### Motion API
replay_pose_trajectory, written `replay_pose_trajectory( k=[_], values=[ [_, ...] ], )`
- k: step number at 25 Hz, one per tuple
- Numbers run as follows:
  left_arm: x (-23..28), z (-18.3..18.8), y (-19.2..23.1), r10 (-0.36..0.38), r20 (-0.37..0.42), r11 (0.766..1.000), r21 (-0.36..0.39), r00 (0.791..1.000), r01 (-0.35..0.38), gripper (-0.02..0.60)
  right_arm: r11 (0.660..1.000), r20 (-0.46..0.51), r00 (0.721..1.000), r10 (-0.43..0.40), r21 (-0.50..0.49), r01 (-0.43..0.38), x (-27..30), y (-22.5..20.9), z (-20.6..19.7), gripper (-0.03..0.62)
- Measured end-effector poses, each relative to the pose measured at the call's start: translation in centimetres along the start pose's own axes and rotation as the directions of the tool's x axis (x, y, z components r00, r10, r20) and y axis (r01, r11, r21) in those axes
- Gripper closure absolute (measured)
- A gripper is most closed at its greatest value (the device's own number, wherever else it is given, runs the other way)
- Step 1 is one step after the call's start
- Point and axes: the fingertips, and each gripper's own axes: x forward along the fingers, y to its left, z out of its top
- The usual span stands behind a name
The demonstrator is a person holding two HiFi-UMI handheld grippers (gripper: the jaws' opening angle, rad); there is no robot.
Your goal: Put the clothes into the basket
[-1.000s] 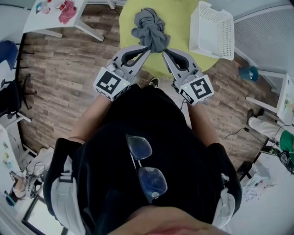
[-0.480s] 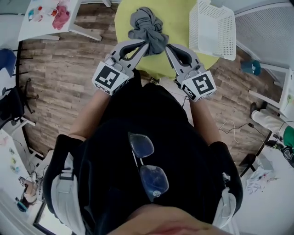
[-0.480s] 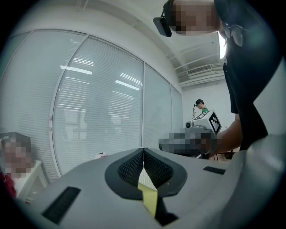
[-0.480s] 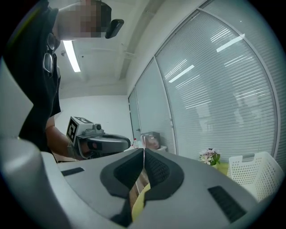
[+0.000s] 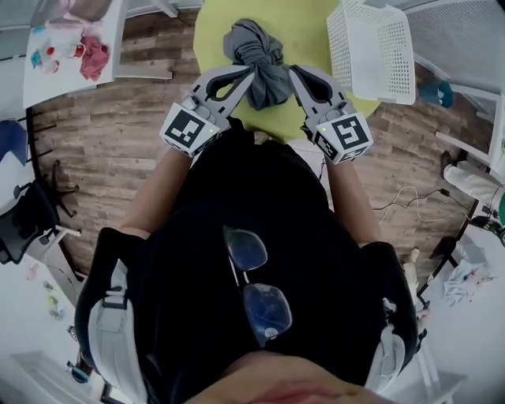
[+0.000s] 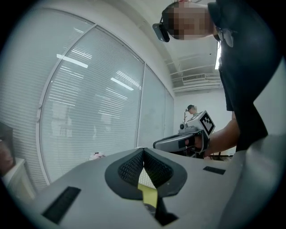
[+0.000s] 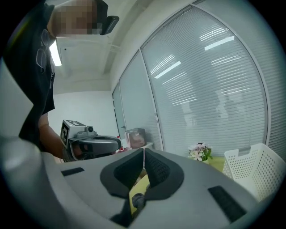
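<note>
Left gripper [image 6: 144, 151]: jaws pressed together at the tips, pinching the grey garment [image 5: 256, 59] at its 9 o'clock side. Right gripper [image 7: 143, 152]: jaws likewise closed, a grey fold lodged low between them, gripping the same garment at its 3 o'clock side. Garment: bunched and knotted, strung between the two grippers over the round yellow-green table [image 5: 308, 24], at 12 o'clock in the head view; whether it rests on the top or hangs clear cannot be told. White basket [image 5: 369, 51]: perforated walls, mouth open, on the same table at 1 o'clock, apart from the garment and close to the table's rim. Surface: a strip of bare tabletop lies between garment and basket; the table's near edge runs under the grippers, close to the person's body. Floor: wood planks [image 5: 118, 126], open from 9 to 11 o'clock. White side table [image 5: 63, 71] at 10 o'clock carries a pink cloth [image 5: 93, 57] and small items. Black chair [image 5: 28, 221] at 9 o'clock. Loose cables [image 5: 402, 197] on the floor at 3 o'clock. White mesh panel [image 5: 461, 43] at 2 o'clock, just beyond the basket. Gripper views: tall slatted blinds [image 6: 89, 112] and a small bunch of flowers [image 7: 199, 152] near the basket.
</note>
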Motion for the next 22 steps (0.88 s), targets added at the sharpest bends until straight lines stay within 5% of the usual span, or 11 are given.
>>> replay_pose_trajectory(
  k=[11, 22],
  values=[
    [2.5, -5.1, 6.2, -0.154, -0.069, 0.986, 0.046, 0.986, 0.158, 0.572, 0.987, -0.160, 0.977, -0.138, 0.056, 0.149, 7.0, -2.0, -5.8, 0.568],
    [3.7, -10.3, 10.0, -0.201, -0.128, 0.979, -0.015, 0.971, 0.201, 0.571, 0.955, -0.407, 0.892, -0.196, 0.129, 0.268, 11.8, -3.6, -15.2, 0.566]
  ],
)
